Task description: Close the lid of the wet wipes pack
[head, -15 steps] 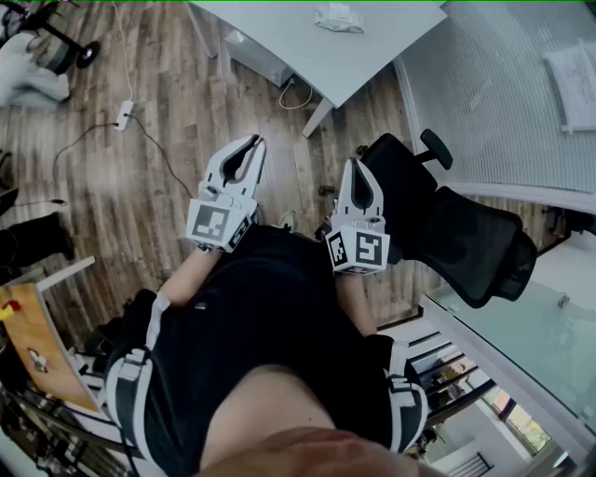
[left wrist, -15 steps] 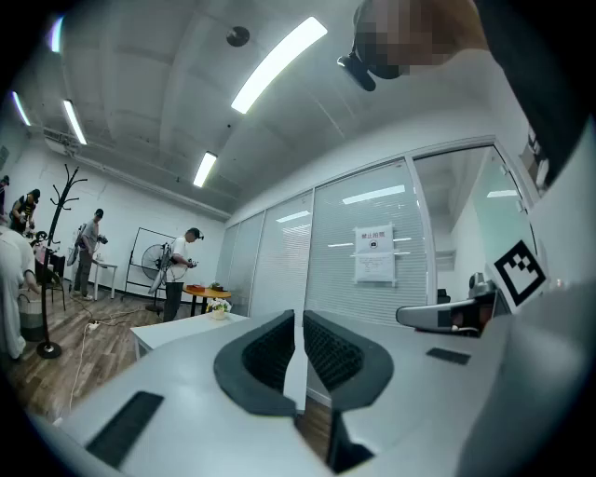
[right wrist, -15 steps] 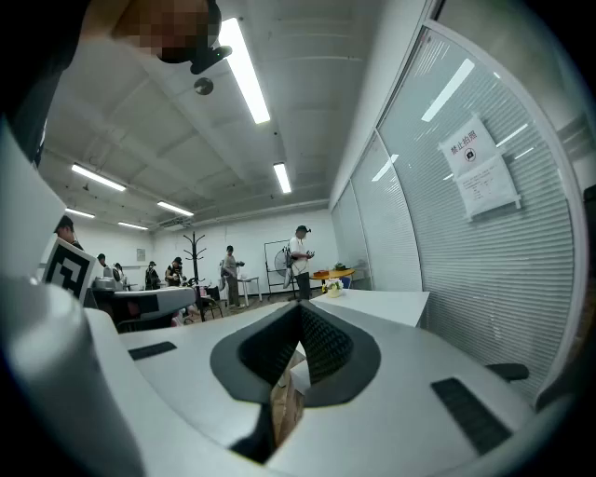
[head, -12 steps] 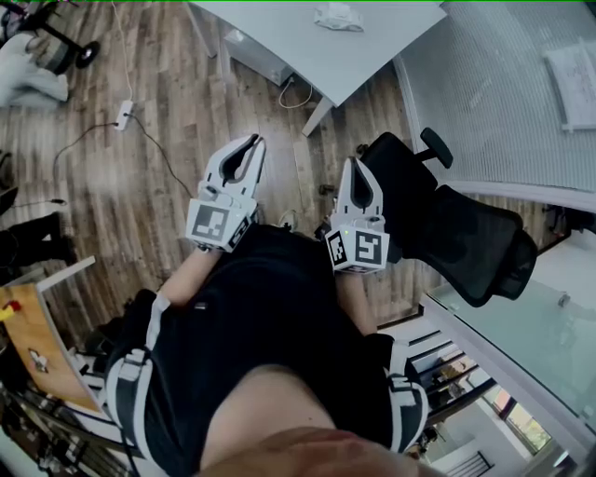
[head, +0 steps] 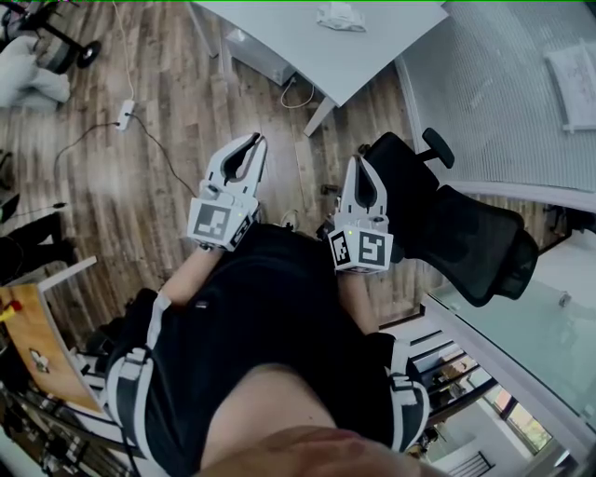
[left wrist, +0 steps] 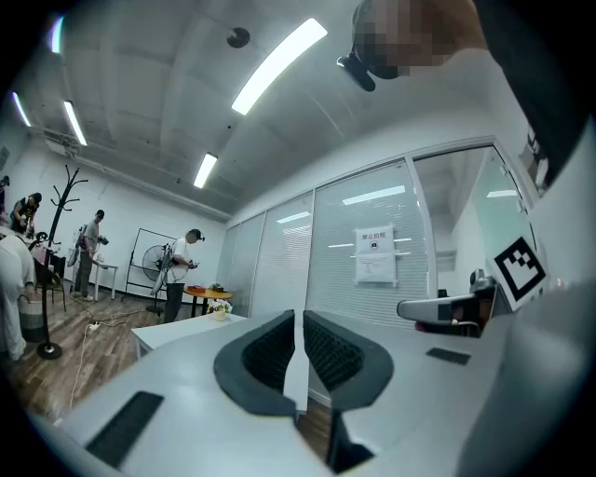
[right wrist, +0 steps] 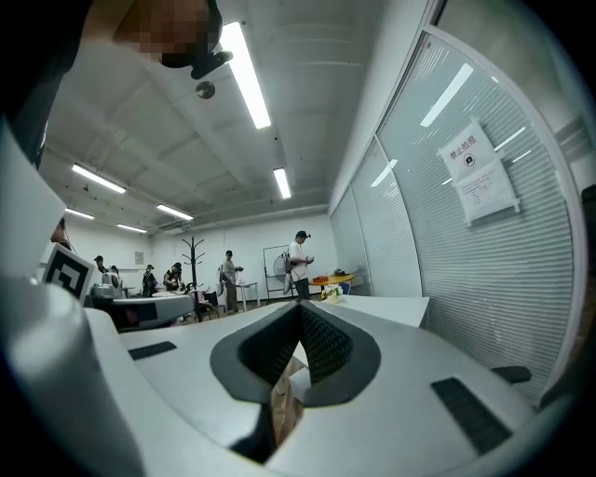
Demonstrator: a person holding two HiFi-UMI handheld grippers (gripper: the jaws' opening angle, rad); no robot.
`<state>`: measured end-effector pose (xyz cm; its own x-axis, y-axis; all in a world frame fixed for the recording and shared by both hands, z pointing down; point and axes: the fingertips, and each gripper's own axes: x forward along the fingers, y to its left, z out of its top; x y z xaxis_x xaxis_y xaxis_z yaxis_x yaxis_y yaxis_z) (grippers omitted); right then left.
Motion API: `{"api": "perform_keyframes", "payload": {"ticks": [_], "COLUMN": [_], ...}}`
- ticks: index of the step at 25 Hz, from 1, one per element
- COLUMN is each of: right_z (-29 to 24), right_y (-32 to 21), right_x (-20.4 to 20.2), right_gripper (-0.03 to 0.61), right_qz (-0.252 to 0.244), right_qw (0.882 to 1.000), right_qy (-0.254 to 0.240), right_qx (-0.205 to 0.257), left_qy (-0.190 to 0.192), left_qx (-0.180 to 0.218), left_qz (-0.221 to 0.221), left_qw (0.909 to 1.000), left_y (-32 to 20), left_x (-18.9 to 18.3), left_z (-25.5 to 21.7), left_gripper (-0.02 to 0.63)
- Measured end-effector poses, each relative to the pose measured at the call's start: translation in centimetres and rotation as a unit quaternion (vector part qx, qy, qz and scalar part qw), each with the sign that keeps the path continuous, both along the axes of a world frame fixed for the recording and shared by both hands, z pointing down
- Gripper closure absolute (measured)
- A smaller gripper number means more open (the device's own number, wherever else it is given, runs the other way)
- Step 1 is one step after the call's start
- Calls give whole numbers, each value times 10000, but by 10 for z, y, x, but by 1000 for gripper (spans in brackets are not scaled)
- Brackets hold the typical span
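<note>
The wet wipes pack (head: 338,16) is a small white crumpled packet lying on the white table (head: 372,51) at the top of the head view, far ahead of both grippers; its lid is too small to make out. My left gripper (head: 256,140) is held level in front of the person's chest, its jaws closed together with nothing between them (left wrist: 299,317). Beside it, my right gripper (head: 358,160) is also level and shut, empty (right wrist: 300,307). Neither gripper is near the pack.
A black office chair (head: 466,233) stands just right of the right gripper. A power strip (head: 124,114) and cables lie on the wooden floor at left. Glass partitions with blinds (head: 503,93) run along the right. Several people (right wrist: 299,265) stand far off.
</note>
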<state>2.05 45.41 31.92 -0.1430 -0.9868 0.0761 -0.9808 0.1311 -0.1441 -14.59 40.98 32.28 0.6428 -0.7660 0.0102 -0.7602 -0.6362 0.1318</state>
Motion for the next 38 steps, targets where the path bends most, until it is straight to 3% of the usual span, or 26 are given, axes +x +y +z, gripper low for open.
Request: {"api": "perform_keyframes", "payload": {"ticks": [2, 4, 21, 30, 38], "right_z": [-7, -4, 20, 37, 29], "right_y": [-2, -5, -32, -127, -244], "right_x": [-1, -2, -44, 16, 83], "right_gripper": [538, 351, 371, 371, 371], "right_qz": [30, 24, 534, 532, 119], "right_qw": [9999, 10000, 9982, 9981, 9995], "right_qy": [-44, -30, -8, 35, 97], "right_qx": [128, 66, -284, -295, -264], "left_qy": [8, 13, 15, -60, -15], "left_qx": [19, 23, -288, -321, -205], "left_qz": [11, 20, 420, 312, 132], "left_qw": [10000, 10000, 9987, 9990, 9997], "left_y": [-1, -1, -31, -123, -234], "left_x": [-3, -6, -55, -7, 71], "left_z": [-2, -2, 24, 38, 21], "left_gripper": [568, 568, 568, 568, 568]}}
